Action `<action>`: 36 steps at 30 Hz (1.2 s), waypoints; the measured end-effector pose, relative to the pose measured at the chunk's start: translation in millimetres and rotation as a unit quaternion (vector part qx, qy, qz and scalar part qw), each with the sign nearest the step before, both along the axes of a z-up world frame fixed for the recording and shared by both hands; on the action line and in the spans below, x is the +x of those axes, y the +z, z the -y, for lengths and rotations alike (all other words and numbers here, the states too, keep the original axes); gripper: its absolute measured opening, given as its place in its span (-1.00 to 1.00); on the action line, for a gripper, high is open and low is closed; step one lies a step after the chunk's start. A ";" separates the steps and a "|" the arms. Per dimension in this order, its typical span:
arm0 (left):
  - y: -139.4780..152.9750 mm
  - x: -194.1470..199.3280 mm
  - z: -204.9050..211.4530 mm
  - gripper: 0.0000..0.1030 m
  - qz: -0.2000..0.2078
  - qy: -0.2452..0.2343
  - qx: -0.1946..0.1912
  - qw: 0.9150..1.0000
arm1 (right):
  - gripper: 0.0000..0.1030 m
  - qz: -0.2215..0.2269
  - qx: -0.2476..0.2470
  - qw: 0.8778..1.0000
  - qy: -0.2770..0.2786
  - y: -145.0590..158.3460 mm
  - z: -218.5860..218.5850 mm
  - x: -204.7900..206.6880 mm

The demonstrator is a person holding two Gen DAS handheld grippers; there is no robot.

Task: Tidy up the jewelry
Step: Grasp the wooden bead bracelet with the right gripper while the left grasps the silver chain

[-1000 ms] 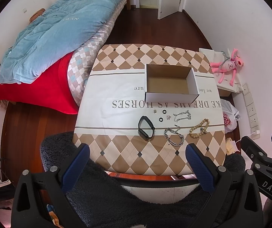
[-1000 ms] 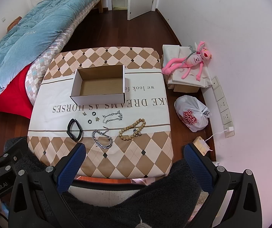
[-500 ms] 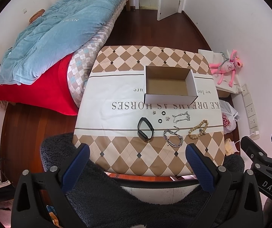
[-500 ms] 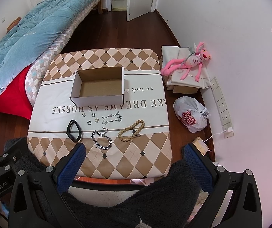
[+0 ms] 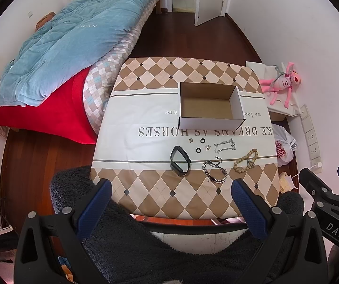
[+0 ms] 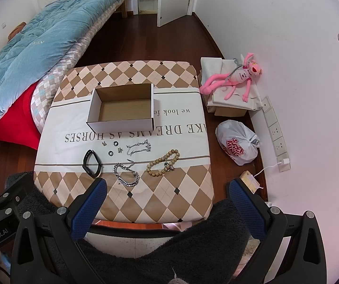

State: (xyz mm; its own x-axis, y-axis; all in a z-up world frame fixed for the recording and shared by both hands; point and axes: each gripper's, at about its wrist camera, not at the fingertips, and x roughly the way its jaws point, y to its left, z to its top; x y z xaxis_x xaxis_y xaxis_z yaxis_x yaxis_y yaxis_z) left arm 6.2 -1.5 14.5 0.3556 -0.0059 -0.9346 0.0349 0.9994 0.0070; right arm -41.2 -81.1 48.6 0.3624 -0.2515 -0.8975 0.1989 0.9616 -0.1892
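Left gripper (image 5: 169,196) is hanging wide open above the near table (image 5: 145,196) edge, gripping nothing, touching nothing; right gripper (image 6: 167,196) is likewise spread wide and empty. Black band (image 5: 180,160), chain bracelet (image 5: 214,171), bead bracelet (image 5: 245,161), thin chain (image 5: 225,145) and small rings (image 5: 200,145) are lying on the cloth just before the open cardboard box (image 5: 211,123); the box is holding nothing.

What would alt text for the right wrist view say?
Open, empty right tool hovers short of a table where a black band, silver chain bracelet, bead bracelet and small pieces lie before an empty cardboard box.
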 end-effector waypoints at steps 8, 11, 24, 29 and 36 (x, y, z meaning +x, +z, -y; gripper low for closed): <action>-1.3 -1.3 -0.6 1.00 0.001 0.000 0.000 1.000 | 1.00 0.001 0.000 1.000 0.000 -1.6 -1.0 -1.9; -0.8 0.1 0.4 1.00 0.000 0.000 0.000 1.000 | 1.00 0.001 0.000 1.000 -0.001 -3.7 -2.3 -3.8; -103.3 56.7 26.8 1.00 -0.039 -0.004 0.050 0.998 | 1.00 -0.034 0.021 0.996 -0.085 -76.6 68.3 39.1; -162.3 70.8 46.8 1.00 -0.093 -0.011 0.063 0.994 | 0.81 -0.097 0.041 0.989 -0.105 -155.6 96.6 61.2; -211.8 84.5 62.0 1.00 -0.138 -0.006 0.075 0.988 | 0.61 -0.128 0.077 0.980 -0.130 -228.2 114.7 73.4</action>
State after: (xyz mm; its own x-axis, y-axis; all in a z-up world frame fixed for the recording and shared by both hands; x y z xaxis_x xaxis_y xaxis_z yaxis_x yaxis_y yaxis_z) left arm 90.7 -63.5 -197.3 0.0875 0.1369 -0.9867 0.0670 0.9875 0.1429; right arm 32.2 -195.8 -179.6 0.0612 -0.1590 -0.9854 0.4067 0.9055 -0.1209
